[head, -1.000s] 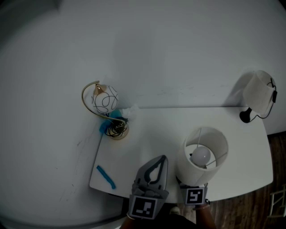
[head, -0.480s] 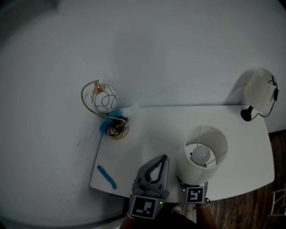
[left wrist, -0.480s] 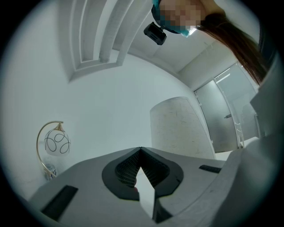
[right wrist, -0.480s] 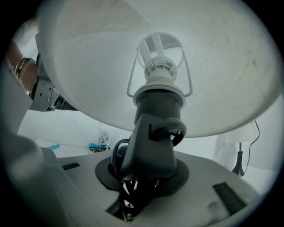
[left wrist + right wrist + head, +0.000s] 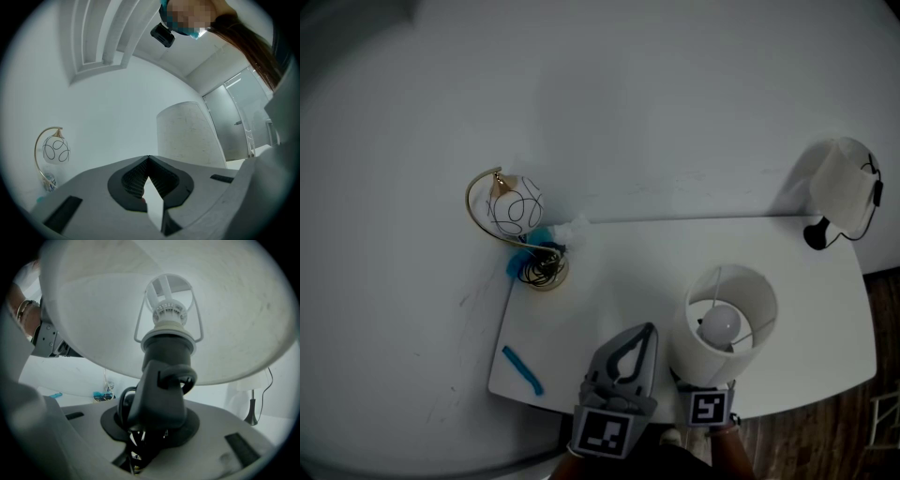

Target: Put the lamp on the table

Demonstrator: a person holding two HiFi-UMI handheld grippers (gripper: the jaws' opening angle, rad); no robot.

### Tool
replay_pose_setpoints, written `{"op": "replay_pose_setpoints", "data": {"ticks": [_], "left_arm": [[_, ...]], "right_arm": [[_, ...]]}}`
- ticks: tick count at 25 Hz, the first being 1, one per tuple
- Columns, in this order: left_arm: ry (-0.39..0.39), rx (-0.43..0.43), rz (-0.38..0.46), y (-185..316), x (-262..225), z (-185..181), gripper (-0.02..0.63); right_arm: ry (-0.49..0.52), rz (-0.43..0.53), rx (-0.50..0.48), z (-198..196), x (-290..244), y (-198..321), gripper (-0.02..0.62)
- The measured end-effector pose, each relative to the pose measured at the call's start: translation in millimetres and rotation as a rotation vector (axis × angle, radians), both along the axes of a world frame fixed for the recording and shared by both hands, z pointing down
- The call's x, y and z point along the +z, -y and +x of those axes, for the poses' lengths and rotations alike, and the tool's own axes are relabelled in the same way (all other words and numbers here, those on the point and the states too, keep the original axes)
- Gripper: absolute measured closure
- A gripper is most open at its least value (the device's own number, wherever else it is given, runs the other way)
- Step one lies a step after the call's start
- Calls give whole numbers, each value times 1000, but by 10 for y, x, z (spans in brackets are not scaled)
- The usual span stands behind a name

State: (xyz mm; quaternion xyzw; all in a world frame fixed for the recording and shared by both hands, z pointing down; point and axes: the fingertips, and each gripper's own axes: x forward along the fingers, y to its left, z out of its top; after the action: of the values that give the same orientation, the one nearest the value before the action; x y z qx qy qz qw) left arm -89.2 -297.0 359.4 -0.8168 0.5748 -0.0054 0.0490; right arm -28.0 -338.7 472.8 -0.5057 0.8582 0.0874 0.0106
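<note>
The lamp has a white drum shade (image 5: 729,322) with a bulb (image 5: 721,325) showing inside, and it stands upright over the table's front edge. My right gripper (image 5: 152,426) is shut on its dark stem (image 5: 161,390) just below the socket, and the shade (image 5: 197,305) spreads above the jaws. In the head view only that gripper's marker cube (image 5: 708,409) shows, since the shade hides the jaws and the lamp's foot. My left gripper (image 5: 630,352) is just left of the lamp, shut, with its tips (image 5: 148,158) touching and nothing held.
The white table (image 5: 628,272) stands against a white wall. A gold arc lamp with a patterned globe (image 5: 512,208) stands at its back left corner, and a white-shaded lamp (image 5: 844,186) at the back right. A blue strip (image 5: 522,369) lies near the front left edge.
</note>
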Motion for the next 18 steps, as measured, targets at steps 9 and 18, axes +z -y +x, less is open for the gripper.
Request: {"op": "replay_pose_setpoints", "data": {"ticks": [9,18], "left_arm": [[12,8,6,-18,-4,38,606],[13,8,5,-52,14,68,606]], "right_arm": [[12,3,9,9,19,-45,491],[17,5,18,25,46,-75,489]]}}
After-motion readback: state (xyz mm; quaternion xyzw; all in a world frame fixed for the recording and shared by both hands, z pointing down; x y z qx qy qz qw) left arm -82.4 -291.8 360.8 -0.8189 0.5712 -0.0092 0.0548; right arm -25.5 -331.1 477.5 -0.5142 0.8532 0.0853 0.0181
